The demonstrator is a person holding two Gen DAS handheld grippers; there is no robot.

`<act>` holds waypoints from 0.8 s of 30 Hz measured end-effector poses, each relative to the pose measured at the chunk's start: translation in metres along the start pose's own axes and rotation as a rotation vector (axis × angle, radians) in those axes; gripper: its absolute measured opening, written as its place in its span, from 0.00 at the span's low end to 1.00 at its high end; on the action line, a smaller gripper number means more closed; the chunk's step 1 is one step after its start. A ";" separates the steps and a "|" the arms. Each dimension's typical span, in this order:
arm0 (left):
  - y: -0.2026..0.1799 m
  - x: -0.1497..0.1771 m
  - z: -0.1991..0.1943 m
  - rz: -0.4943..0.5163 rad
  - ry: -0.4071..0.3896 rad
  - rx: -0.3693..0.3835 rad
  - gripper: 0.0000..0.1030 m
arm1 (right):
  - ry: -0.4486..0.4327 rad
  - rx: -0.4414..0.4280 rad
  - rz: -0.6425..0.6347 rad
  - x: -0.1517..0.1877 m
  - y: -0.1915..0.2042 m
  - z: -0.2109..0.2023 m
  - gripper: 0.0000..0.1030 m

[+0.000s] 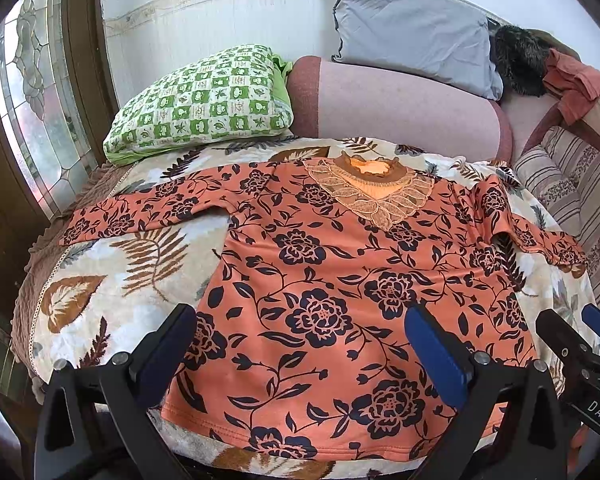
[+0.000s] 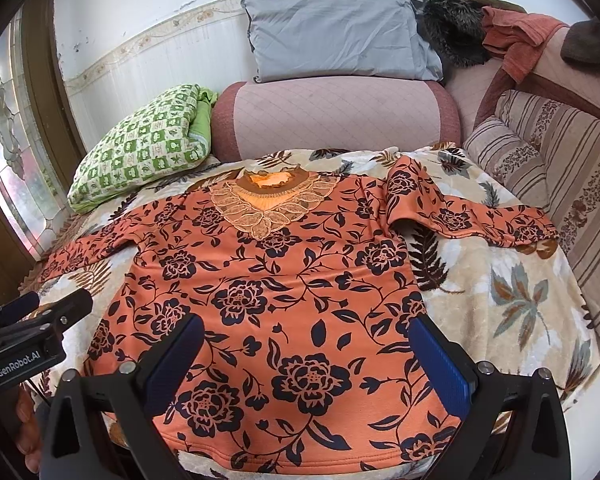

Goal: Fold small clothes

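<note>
From your left wrist camera, you look down on an orange top (image 1: 320, 280) with a dark navy rose-and-vine print, spread front-up on a cream blanket (image 1: 112, 276) patterned with brown leaves. Its lace collar (image 1: 370, 196) points away from you and the hem lies nearest you. One sleeve runs out flat toward the window side; the other is kinked and rumpled near the shoulder before it trails toward the striped cushion (image 1: 572, 192). Your left gripper (image 1: 304, 344) hangs over the hem with its blue-padded jaws wide apart and nothing between them. At the right edge you see your right gripper (image 1: 580, 328), cut off by the frame, so you cannot judge its jaws from here. The near hem corner is hidden behind the gripper body.

From your right wrist camera, the same top (image 2: 268, 292) fills the middle of the blanket (image 2: 500, 280), body smooth, with the sleeve toward the striped cushion (image 2: 548, 168) folded over itself at the shoulder. Your right gripper (image 2: 306, 348) is spread open above the lower body of the top, holding nothing. Your left gripper (image 2: 48, 304) pokes in at the left edge, mostly out of frame. A green checked pillow (image 2: 140, 144), a pink bolster (image 2: 332, 116) and a grey pillow (image 2: 336, 36) sit beyond the collar. The dark furry heap beside the grey pillow is too indistinct to identify.
</note>
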State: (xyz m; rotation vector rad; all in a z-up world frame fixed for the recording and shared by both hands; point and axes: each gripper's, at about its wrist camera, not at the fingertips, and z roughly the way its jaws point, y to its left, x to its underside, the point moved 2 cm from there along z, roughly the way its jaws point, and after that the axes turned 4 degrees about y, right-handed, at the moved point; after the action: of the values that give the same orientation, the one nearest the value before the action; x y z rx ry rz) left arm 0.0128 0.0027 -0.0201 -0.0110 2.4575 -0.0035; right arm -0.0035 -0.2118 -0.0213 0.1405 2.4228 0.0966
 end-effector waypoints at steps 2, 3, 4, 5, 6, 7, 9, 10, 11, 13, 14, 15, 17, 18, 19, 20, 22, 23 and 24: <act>0.000 0.000 0.000 -0.002 -0.002 0.002 1.00 | -0.003 0.001 -0.001 -0.001 -0.001 -0.001 1.00; 0.000 0.000 0.000 -0.003 -0.002 0.002 1.00 | -0.006 0.001 0.001 -0.001 -0.001 -0.002 1.00; 0.000 0.001 0.000 -0.005 -0.001 0.003 1.00 | -0.009 0.002 0.002 -0.001 -0.001 -0.002 1.00; 0.000 0.001 -0.001 -0.004 -0.001 0.005 1.00 | -0.011 0.003 0.003 -0.002 -0.002 -0.003 1.00; 0.000 0.001 -0.001 -0.004 -0.003 0.003 1.00 | -0.012 0.002 0.002 -0.002 -0.002 -0.003 1.00; 0.001 0.002 -0.001 -0.005 -0.003 0.003 1.00 | -0.014 0.002 0.000 -0.003 -0.001 -0.004 1.00; 0.002 0.001 -0.002 -0.007 -0.001 0.006 1.00 | -0.017 0.003 0.000 -0.002 -0.001 -0.004 1.00; 0.002 0.001 -0.003 -0.007 -0.002 0.006 1.00 | -0.015 0.002 0.000 -0.002 -0.001 -0.004 1.00; 0.002 0.001 -0.003 -0.006 -0.003 0.006 1.00 | -0.015 0.002 -0.001 -0.002 -0.001 -0.005 1.00; 0.002 0.000 -0.004 -0.004 -0.003 0.007 1.00 | -0.016 0.003 -0.002 -0.002 -0.001 -0.005 1.00; 0.002 0.000 -0.004 -0.004 -0.003 0.006 1.00 | -0.016 0.002 -0.002 -0.002 -0.001 -0.006 1.00; 0.002 0.000 -0.004 -0.005 -0.002 0.007 1.00 | -0.016 0.002 -0.002 -0.003 -0.001 -0.006 1.00; 0.002 0.000 -0.005 -0.006 -0.002 0.007 1.00 | -0.020 0.002 -0.003 -0.003 -0.001 -0.006 1.00; 0.002 0.000 -0.005 -0.006 -0.003 0.007 1.00 | -0.021 0.002 -0.003 -0.003 -0.001 -0.006 1.00; 0.002 0.000 -0.005 -0.006 -0.002 0.007 1.00 | -0.022 0.002 -0.003 -0.003 -0.001 -0.007 1.00; 0.002 -0.001 -0.005 -0.006 -0.001 0.007 1.00 | -0.022 0.002 -0.004 -0.003 -0.001 -0.007 1.00; 0.003 -0.002 -0.006 -0.010 -0.001 0.009 1.00 | -0.020 0.002 -0.006 -0.003 -0.001 -0.007 1.00; 0.003 -0.002 -0.007 -0.010 -0.001 0.009 1.00 | -0.019 0.001 -0.008 -0.004 0.000 -0.006 1.00; 0.003 -0.002 -0.006 -0.010 -0.001 0.009 1.00 | -0.019 0.001 -0.010 -0.004 0.001 -0.006 1.00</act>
State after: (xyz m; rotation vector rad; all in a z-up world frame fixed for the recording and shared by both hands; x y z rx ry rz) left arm 0.0101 0.0058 -0.0140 -0.0190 2.4561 -0.0182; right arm -0.0050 -0.2119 -0.0141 0.1289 2.4040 0.0894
